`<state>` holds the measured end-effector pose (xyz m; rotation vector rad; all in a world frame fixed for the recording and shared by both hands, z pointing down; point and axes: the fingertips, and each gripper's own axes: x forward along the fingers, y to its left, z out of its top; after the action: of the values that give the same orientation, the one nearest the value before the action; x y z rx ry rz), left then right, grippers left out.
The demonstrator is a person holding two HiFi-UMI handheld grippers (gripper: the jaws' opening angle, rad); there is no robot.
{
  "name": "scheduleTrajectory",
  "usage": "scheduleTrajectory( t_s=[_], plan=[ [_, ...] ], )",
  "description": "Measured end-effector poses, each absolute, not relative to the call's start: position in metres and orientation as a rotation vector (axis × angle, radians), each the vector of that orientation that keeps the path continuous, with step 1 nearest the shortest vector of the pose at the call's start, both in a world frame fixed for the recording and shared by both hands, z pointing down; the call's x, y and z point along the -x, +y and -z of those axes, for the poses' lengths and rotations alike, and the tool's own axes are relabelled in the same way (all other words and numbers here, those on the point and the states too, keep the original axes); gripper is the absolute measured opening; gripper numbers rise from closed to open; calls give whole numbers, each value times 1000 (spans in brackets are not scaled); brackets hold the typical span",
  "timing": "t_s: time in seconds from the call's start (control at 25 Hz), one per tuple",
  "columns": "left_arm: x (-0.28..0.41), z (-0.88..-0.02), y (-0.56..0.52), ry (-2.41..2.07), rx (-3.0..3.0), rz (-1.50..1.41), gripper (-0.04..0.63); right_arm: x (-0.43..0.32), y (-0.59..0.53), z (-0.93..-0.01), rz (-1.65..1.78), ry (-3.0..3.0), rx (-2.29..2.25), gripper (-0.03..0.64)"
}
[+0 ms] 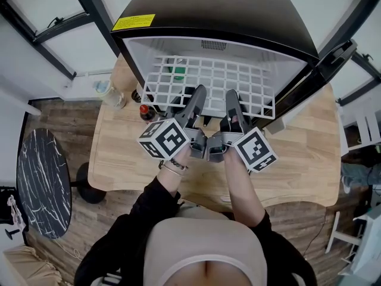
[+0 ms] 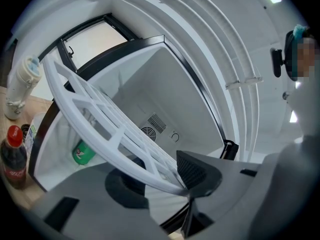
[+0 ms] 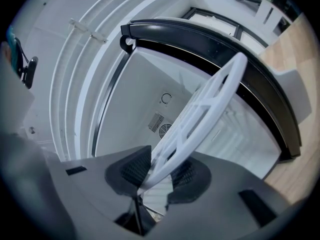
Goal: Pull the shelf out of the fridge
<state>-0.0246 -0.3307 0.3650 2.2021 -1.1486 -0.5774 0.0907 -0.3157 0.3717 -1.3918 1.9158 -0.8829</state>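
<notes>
White grid shelf (image 1: 214, 82) sits partway out of the open fridge (image 1: 214, 11), front edge past the door opening and back half inside on the side walls. It looks about level in the head view. Step in hand, as I judge it, is the pull. Draw both hands straight back toward you at the same pace and keep the shelf level so it doesn't jam against the walls. Don't twist it. Support the front edge as the back comes free, because it will likely drop. Right claw (image 3: 157, 176) is nearly closed and pinches the shelf's front rail, with both pads on the plastic. Left claw (image 2: 160, 181) is set wider, with the rail between its pads and hard against the inner pad. It reads as a hold, though the outer pad's contact is harder to see, so firm it up before pulling hard. Both claws sit close together near the middle of the front edge. A green can (image 2: 82, 153) stands below the shelf inside the fridge. A cola bottle (image 2: 12, 156) stands on the wooden table (image 1: 297, 154) just beside the fridge, so keep your left elbow off it.
</notes>
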Motion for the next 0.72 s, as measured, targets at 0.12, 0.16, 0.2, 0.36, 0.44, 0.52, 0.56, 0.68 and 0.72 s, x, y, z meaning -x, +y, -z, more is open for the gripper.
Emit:
scheduleTrajectory(
  t_s=[0.12,0.16,0.2,0.36,0.44,0.52,0.56,0.68,0.72],
  plan=[
    [25,-365,-330,-1148,-2200,577,172,-90,-315,-372,883,1919,1390,118],
    [26,-365,-330,-1148,-2200,576,172,-90,-315,-371,883,1921,1389,118],
    [26,-365,-329,-1148,-2201,575,172,-90,-315,-371,884,1922,1388,118],
    [25,-365,-328,-1143,-2202,569,170,-90,-314,-372,888,1924,1386,118],
    [25,-366,-327,-1141,-2202,568,169,-90,-313,-372,887,1925,1384,118],
    [25,-366,-326,-1142,-2202,570,169,-90,-312,-372,888,1927,1382,118],
    [25,-366,-326,-1143,-2204,570,169,-90,-312,-372,888,1927,1382,118],
    [26,-366,-325,-1143,-2206,570,169,-89,-311,-372,887,1927,1380,118],
    [26,-366,-325,-1143,-2206,571,169,-89,-310,-372,887,1927,1380,118]
  ],
)
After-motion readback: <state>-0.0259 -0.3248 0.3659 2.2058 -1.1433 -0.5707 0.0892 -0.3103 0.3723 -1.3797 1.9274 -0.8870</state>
